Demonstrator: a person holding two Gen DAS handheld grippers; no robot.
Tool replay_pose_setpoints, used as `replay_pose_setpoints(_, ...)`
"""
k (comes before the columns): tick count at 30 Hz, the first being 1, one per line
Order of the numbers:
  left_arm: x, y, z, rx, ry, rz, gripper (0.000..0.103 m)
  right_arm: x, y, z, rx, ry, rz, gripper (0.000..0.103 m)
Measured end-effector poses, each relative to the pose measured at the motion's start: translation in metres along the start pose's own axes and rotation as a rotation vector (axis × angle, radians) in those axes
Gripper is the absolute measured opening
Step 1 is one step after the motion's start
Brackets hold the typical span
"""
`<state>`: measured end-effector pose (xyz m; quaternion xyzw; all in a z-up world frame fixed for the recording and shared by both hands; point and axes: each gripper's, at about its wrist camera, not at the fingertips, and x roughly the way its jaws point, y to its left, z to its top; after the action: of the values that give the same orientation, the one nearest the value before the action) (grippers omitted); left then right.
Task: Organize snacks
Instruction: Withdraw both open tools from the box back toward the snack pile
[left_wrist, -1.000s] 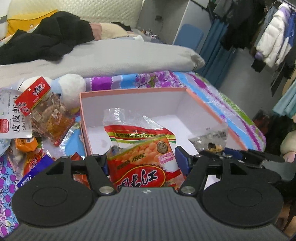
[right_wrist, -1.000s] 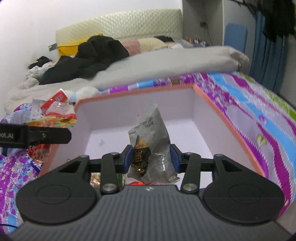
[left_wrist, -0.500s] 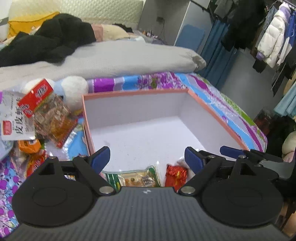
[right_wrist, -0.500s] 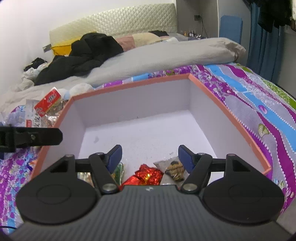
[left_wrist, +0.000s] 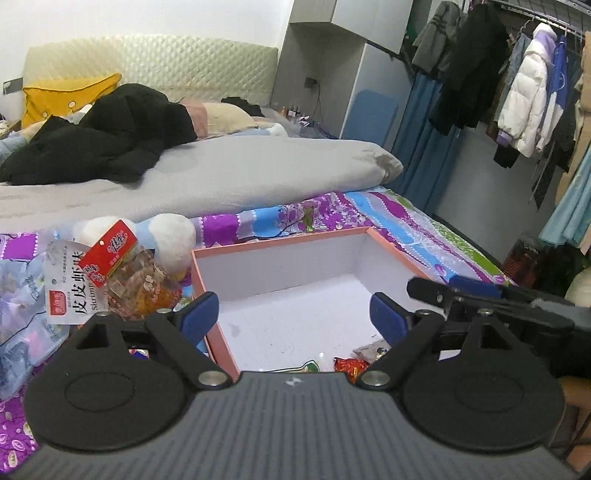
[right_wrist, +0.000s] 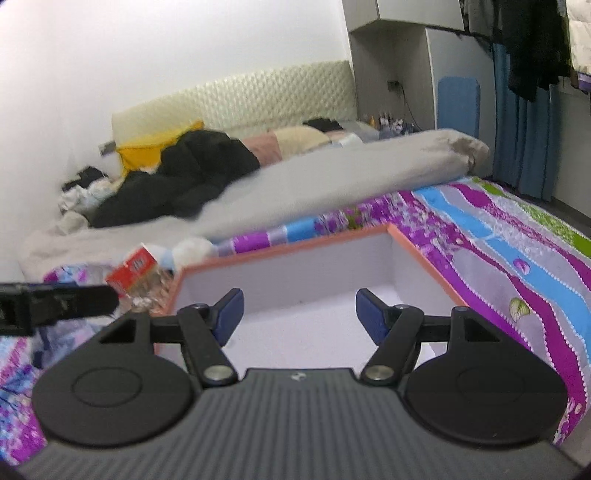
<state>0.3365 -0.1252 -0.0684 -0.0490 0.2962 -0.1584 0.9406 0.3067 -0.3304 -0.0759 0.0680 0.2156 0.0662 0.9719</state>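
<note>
Snacks sit in two spots: a few packets at the near end of the pink-rimmed box (left_wrist: 280, 242) on the bed, incl. a red foil packet (left_wrist: 349, 365), a green-edged packet (left_wrist: 308, 367) and a greyish pouch (left_wrist: 373, 347), partly hidden behind the gripper body. Rest of box floor is bare white. More snacks lie piled on the floral bedspread (left_wrist: 406, 221) just left of the box: a red-topped clear bag (left_wrist: 122, 273) leaning on a white shrimp-snack bag (left_wrist: 70, 291), w/ a white plush toy (left_wrist: 170, 236) behind them.

Left hand-held gripper (left_wrist: 293, 314) hangs over the box, jaws wide apart and just been opening, nothing between them. Right hand-held gripper (right_wrist: 299, 312) also over the box, jaws apart after just opening, nothing between them. Right view is blurred. Grey duvet (left_wrist: 240, 170) and black clothing (left_wrist: 110, 133) lie further back.
</note>
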Motion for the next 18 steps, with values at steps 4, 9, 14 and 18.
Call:
replay_pose_setpoints(4, -0.021, 0.008, -0.007, -0.004, -0.025, 0.024, 0.097, -0.013, 0.017, -0.001, -0.023, -0.033, 0.020, 0.069)
replay_pose_setpoints(9, -0.045, 0.028, -0.023, -0.033, -0.041, 0.055, 0.101, -0.023, 0.034, -0.020, 0.004, -0.041, 0.066, 0.069)
replay_pose_setpoints(14, -0.063, 0.054, -0.043, -0.064, -0.032, 0.107, 0.101, -0.035, 0.053, -0.036, 0.015, -0.042, 0.085, 0.069)
replay_pose_setpoints(18, -0.078, 0.074, -0.059, -0.099, -0.039, 0.116, 0.102, -0.043, 0.066, -0.050, 0.019, -0.039, 0.088, 0.069)
